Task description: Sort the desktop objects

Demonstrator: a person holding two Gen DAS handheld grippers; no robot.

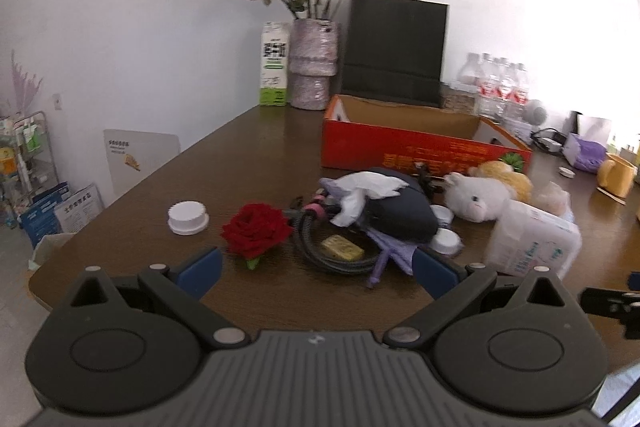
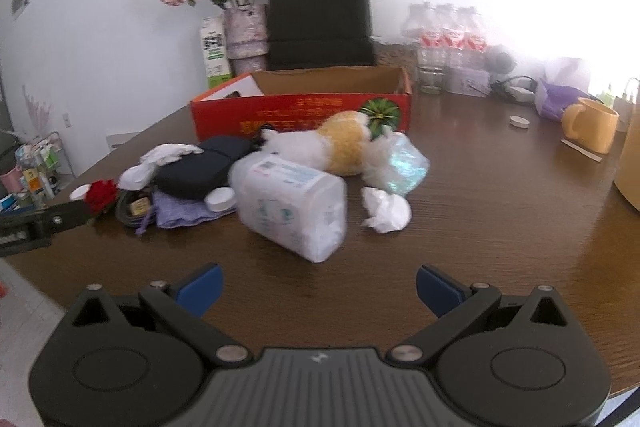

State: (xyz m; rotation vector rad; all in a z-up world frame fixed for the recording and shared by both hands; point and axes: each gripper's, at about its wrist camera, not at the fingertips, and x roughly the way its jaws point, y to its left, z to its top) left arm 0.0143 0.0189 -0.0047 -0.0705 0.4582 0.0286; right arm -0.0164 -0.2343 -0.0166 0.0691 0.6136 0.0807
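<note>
A white wall backs a dark wooden counter (image 1: 248, 147) crowded with clutter. The left hand-held gripper (image 1: 316, 269) hovers low over the near edge with its two blue-tipped fingers spread wide and nothing between them. Just ahead of its left finger lies one red rose (image 1: 256, 231), and beyond that, further to the left, one white lid (image 1: 188, 217). Straight ahead sits a coil of dark cable (image 1: 320, 247) with one small yellow packet (image 1: 342, 247) inside it, and behind these a dark pouch (image 1: 400, 215) with crumpled white tissue (image 1: 368, 189) on top and a purple cloth (image 1: 394, 247) under it. Two more white lids (image 1: 446, 241) lie ahead of its right finger. Farther ahead to the right lie one white plush toy (image 1: 476, 201) and one pack of wipes (image 1: 532, 241). One open red cardboard box (image 1: 400, 147) stands beyond the pile, with a black paper bag (image 1: 396, 47), a vase of dried roses (image 1: 314, 63) and one carton (image 1: 274, 65) against the wall. The right hand-held gripper (image 2: 318, 287) is likewise released, fingers wide apart and empty; the pack of wipes (image 2: 294, 205) lies directly ahead of it, one wad of tissue (image 2: 386, 209) ahead to the right, and one yellow mug (image 2: 592, 125) far off to the right.
</note>
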